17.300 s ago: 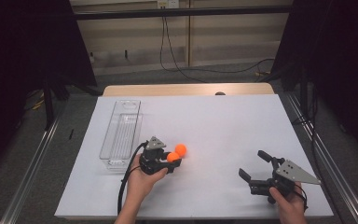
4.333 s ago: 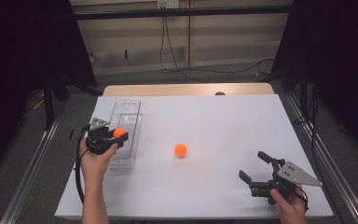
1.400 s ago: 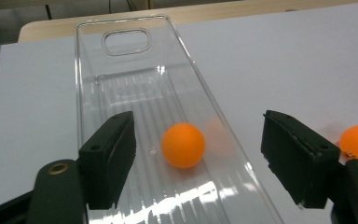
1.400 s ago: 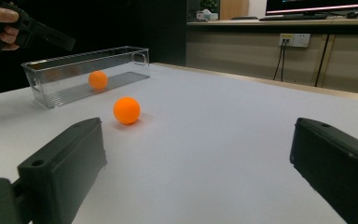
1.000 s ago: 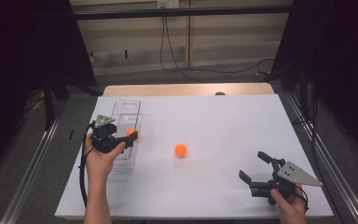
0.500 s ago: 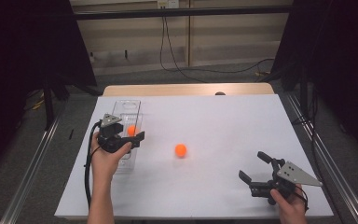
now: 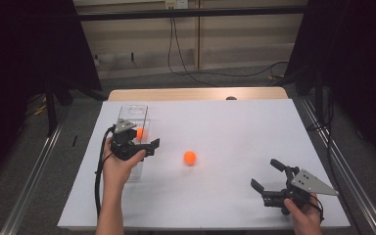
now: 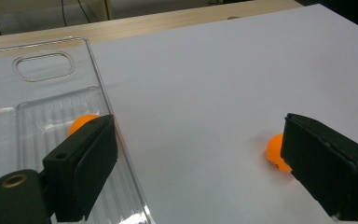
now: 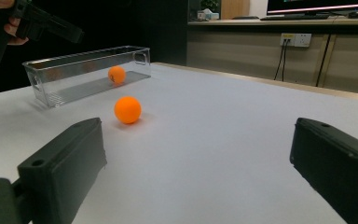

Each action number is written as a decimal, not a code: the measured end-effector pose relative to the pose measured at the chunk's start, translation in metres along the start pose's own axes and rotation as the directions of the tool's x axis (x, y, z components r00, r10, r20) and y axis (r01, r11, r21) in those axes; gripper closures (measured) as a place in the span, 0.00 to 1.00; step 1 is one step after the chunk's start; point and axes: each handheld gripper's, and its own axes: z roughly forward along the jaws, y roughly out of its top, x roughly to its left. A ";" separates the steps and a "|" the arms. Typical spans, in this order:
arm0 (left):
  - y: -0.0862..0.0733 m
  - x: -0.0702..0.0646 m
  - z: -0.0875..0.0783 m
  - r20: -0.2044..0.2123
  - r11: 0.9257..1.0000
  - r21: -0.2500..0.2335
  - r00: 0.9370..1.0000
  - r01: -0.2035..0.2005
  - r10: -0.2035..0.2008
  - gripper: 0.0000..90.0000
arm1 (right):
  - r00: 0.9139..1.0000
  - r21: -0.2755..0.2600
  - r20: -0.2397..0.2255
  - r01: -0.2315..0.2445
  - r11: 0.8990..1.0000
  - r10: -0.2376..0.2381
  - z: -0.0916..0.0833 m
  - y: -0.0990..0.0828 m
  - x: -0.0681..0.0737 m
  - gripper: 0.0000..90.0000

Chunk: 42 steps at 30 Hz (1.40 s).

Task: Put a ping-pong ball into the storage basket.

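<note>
Orange ball (image 7: 139,133) now lies in the clear bin (image 7: 133,110); a second ago it sat between my left tongs' jaws, so that drop is done. My left tongs (image 7: 147,147) have come off it, jaws spread wide, nothing in them, swinging out over the bin's edge toward the second ball (image 7: 190,157) on the white table (image 7: 235,127). My right tongs (image 7: 265,180) rest near the front edge, also spread and empty. Next job, I'd guess: fetch that second ball.
</note>
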 end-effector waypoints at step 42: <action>0.001 -0.030 0.025 0.097 1.000 0.014 0.995 -0.026 0.025 0.07 | 1.000 0.002 -0.001 -0.001 1.000 0.001 0.000 0.000 0.000 0.03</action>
